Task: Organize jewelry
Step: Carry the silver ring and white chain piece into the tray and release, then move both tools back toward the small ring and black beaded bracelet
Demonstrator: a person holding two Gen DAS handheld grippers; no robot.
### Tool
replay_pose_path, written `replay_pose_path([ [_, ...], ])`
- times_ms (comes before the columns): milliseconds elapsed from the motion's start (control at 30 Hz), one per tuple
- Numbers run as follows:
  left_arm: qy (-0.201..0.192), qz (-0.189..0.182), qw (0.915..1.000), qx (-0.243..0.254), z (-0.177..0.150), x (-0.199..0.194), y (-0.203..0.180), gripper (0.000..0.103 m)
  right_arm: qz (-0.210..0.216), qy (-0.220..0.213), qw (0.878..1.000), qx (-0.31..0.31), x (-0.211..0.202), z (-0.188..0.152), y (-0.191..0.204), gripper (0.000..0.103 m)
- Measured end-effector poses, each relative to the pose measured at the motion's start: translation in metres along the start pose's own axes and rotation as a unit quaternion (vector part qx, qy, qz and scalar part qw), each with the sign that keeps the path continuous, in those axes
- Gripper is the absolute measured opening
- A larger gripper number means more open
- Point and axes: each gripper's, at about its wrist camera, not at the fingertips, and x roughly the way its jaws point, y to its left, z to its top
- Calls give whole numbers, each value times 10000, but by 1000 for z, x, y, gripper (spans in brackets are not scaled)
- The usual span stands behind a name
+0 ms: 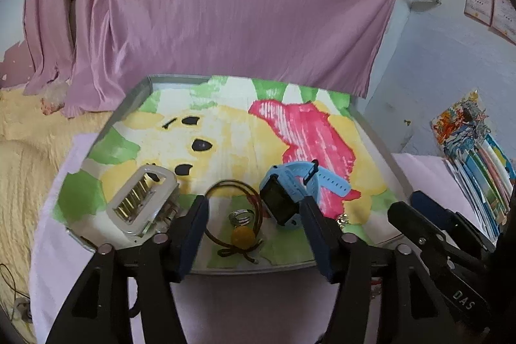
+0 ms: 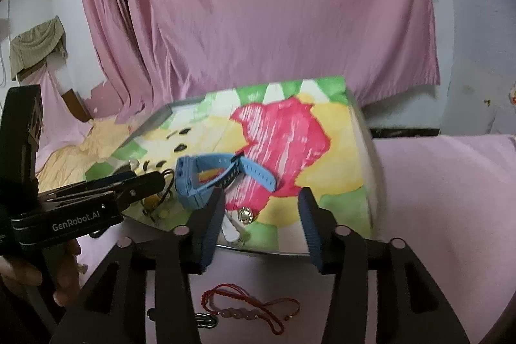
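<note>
Surface: a tray [image 1: 129, 105] with a grey metal rim, lined with a sheet painted in yellow, green and a large pink patch; it rests on pale pink cloth.
Room: a pink curtain [image 1: 225, 5] hangs behind the tray; a stack of colourful books [image 1: 480, 170] lies to the tray's right against a white wall.
Watch: a light blue smartwatch [image 1: 283, 195] with a dark screen and perforated strap lies on the tray, at the near edge of the pink patch.
Other jewelry on tray: left of the watch, a brown cord loop [image 1: 235, 208] with a yellow bead, and a silver ring [image 1: 240, 216] inside the loop; further left, a white case [image 1: 142, 199] holding gold bars; a small sparkly stud [image 2: 246, 215] near the tray's front rim.
Off tray: a red string bracelet [image 2: 248, 308] lies on the cloth in front of the tray.
Left gripper [image 1: 254, 224]: fingers spread apart, holding nothing, angled down over the cord loop and ring.
Right gripper [image 2: 262, 221]: fingers parted and empty, angled down over the stud, beside the watch.
</note>
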Motion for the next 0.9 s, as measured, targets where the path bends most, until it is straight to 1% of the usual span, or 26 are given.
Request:
replay_pose_path([
  [33, -84, 5, 10000, -16, -1, -4, 0, 72, -29, -79, 10000, -6, -4, 1, -1, 54],
  [67, -213, 19, 9998, -52, -2, -10, 2, 77, -61, -163, 9998, -14, -8, 0, -1, 64],
  [100, -284, 27, 9996, -63, -2, -13, 2, 78, -122, -283, 9995, -23, -13, 0, -1, 74],
  [167, -423, 64, 9991, -55, -5, -21, 3, 84, -195, -430, 9989, -19, -20, 0, -3, 83],
  [200, -482, 89, 9988, -64, -6, -25, 4, 88, -209, -533, 9984, -19, -25, 0, -3, 84],
  [233, -554, 100, 9984, -91, -8, -29, 6, 94, -209, -576, 9981, -16, -28, 0, -4, 85],
  [300, -746, 97, 9971, -131, -12, -39, 9, 97, -214, -707, 9973, -13, -35, -1, -4, 95],
  [367, -876, 116, 9960, -107, -15, -46, 11, 99, -240, -843, 9961, -33, -42, -2, -3, 98],
  [433, -1050, 169, 9943, -78, -19, -55, 11, 100, -226, -941, 9953, -44, -48, -4, -3, 98],
  [533, -1371, 201, 9904, -11, -27, -71, 13, 102, -187, -1102, 9937, -43, -59, -8, -2, 99],
  [667, -1677, 205, 9856, 76, -37, -89, 14, 103, -184, -1311, 9911, -106, -75, -16, 2, 100],
  [800, -1802, 192, 9834, 84, -46, -101, 15, 103, -277, -1516, 9879, -193, -93, -27, 6, 101],
  [900, -1846, 186, 9826, 70, -55, -108, 18, 103, -314, -1583, 9866, -252, -101, -34, 8, 101],
])
